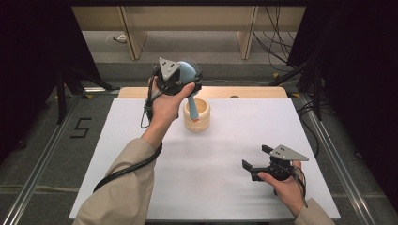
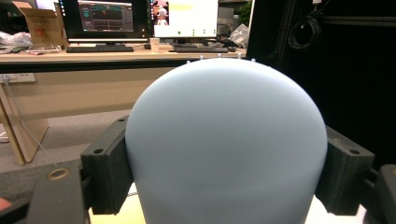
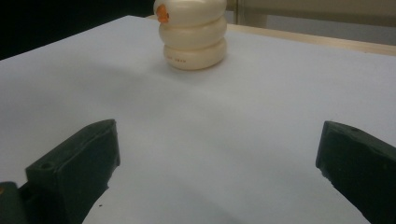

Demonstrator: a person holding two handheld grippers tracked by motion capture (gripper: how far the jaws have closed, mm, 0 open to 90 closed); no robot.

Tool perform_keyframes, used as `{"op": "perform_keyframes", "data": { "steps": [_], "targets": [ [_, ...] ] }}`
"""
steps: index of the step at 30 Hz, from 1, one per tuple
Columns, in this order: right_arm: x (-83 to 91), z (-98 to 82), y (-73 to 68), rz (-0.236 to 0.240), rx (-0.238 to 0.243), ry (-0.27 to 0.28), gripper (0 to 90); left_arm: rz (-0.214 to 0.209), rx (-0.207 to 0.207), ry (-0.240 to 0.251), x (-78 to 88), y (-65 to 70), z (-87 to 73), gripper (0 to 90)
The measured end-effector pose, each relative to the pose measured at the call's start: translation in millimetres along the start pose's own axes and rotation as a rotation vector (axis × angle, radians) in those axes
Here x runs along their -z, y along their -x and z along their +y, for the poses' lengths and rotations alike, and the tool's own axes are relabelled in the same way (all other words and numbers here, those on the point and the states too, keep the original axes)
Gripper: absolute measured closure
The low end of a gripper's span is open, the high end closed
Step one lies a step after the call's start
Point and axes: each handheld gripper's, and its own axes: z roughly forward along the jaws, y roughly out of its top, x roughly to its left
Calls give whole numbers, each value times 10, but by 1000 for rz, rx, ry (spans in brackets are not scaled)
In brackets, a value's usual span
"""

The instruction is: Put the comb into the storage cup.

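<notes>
Hairbrush, pale blue with a round head and short bristles along its far edge, sits pinched by the head in the left gripper, raised above the far middle of the tabletop. In the left gripper view the smooth domed back of the brush head lies between the two black jaws, which press on it from both sides. The handle hangs down from the head and its lower end dips into the mouth of a cream, ring-sided cup standing on the white surface directly below. Holding the head and letting the handle point down looks like the way to stand the brush upright in the cup, so I judge the work to be either setting it in or lifting it out; the pictures alone do not settle which.

The right gripper rests low near the front right of the tabletop, jaws spread wide with nothing between them, pointed toward the cup as if kept out of the way while the other hand works.

The cup carries a small orange mark near its rim and a short line of faint print on its lowest ring, too small to read. A number 5 is marked on the floor left of the table.
</notes>
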Motion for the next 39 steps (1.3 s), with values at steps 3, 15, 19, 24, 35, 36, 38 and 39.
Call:
{"op": "perform_keyframes", "data": {
  "steps": [3,15,19,24,35,36,38,39],
  "targets": [
    [-1,-1,0,0,0,-1,5,2,1,1,-7,-3,1,197],
    [-2,-3,3,1,1,-2,5,3,0,12,-27,-4,36,197],
    [-3,-4,5,1,0,-1,5,5,3,19,-30,-13,39,197],
    [-3,-4,4,1,0,-3,5,5,0,27,-33,-20,42,197],
    [-6,-5,8,2,-2,0,5,3,-10,39,-65,-8,58,197],
    [-6,-6,8,2,-2,0,5,3,-10,41,-69,-6,59,197],
    [-5,-5,8,1,-2,-2,5,3,-10,43,-76,-4,59,197],
    [-5,-5,9,1,-2,-1,5,2,-11,43,-80,-4,59,197]
  ]
}}
